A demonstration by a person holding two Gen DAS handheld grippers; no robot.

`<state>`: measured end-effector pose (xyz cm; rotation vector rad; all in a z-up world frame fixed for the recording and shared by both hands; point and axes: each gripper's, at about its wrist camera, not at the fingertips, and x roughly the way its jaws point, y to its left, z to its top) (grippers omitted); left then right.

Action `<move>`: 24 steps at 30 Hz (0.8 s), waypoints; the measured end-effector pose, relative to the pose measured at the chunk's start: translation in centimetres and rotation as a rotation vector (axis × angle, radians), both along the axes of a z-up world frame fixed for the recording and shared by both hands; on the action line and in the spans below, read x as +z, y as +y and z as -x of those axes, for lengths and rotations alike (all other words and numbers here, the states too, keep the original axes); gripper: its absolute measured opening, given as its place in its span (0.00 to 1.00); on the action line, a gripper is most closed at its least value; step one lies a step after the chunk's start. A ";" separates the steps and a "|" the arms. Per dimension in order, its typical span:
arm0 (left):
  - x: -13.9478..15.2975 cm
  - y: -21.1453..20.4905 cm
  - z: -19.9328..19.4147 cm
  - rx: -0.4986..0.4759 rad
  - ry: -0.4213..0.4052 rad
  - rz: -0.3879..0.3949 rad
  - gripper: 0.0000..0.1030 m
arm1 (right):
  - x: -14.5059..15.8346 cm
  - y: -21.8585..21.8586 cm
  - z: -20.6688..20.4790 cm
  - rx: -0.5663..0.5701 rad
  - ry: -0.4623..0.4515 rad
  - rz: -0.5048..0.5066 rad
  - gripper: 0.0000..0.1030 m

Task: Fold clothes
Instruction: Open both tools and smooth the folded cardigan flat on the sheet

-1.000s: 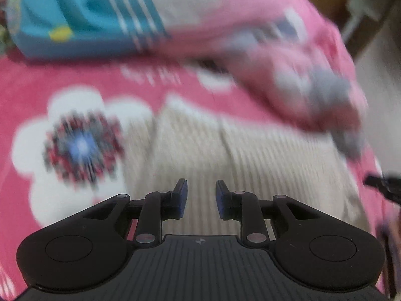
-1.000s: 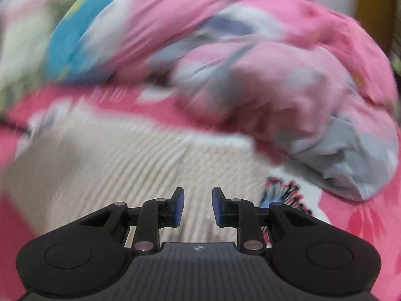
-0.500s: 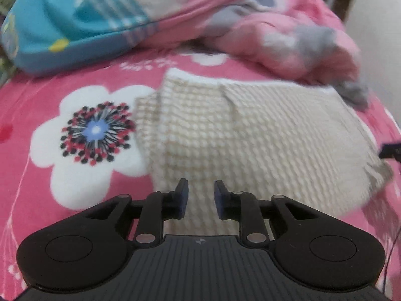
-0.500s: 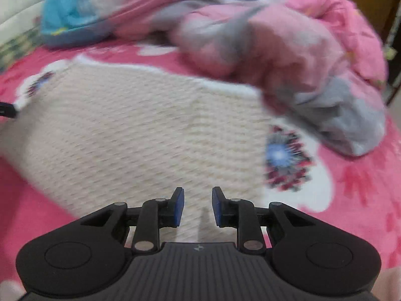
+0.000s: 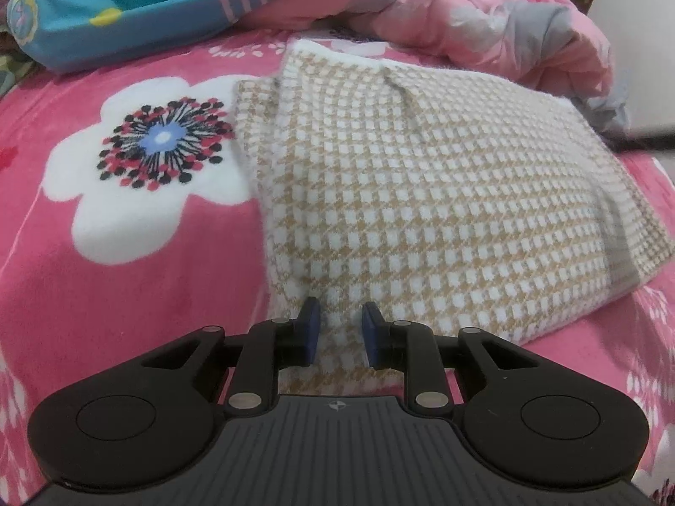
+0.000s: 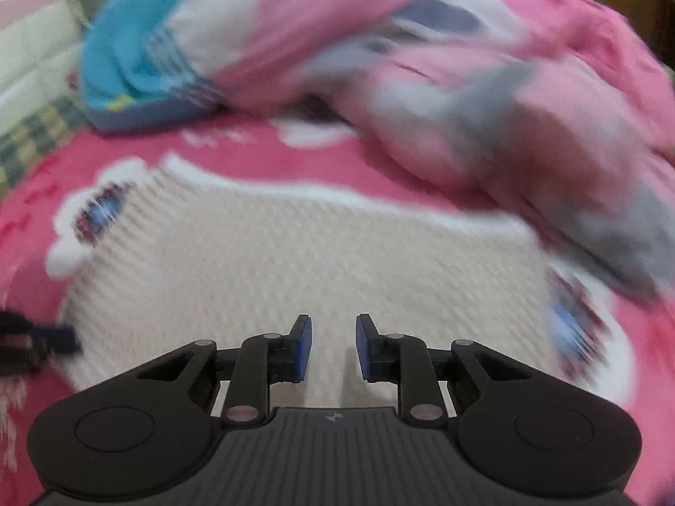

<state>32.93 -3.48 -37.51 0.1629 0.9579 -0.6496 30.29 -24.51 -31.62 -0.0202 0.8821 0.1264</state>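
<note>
A folded sweater (image 5: 430, 194), knitted in a small tan-and-white check, lies flat on a pink blanket (image 5: 126, 295) printed with big white flowers. In the left wrist view its near edge runs under the left gripper (image 5: 341, 331), whose blue-padded jaws stand a little apart with the knit showing in the gap between them; nothing is pinched. A white flower (image 5: 156, 156) with a blue, red and black centre sits just beside the sweater's left edge. Behind the sweater a crumpled pink and grey quilt (image 5: 485, 21) is heaped, touching its far right corner, and a blue striped pillow (image 5: 126, 8) lies to the left of the quilt. The right wrist view is smeared by motion blur: the right gripper (image 6: 333, 345) hangs over the same sweater (image 6: 295, 261), its jaws likewise slightly spread and holding nothing, with the quilt (image 6: 485, 105) beyond and the left gripper's dark tip (image 6: 38, 341) at the sweater's left edge
</note>
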 end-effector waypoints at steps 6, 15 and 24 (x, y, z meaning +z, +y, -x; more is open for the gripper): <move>-0.2 0.1 0.0 -0.006 0.004 0.014 0.22 | -6.1 -0.4 -5.1 -0.116 0.058 -0.131 0.23; -0.2 0.7 -0.2 -0.021 0.021 0.039 0.22 | -5.7 1.2 -10.5 -0.123 -0.002 -0.121 0.22; -0.2 0.9 -0.4 -0.014 0.045 0.052 0.22 | -2.7 1.7 -9.1 -0.165 -0.048 -0.098 0.23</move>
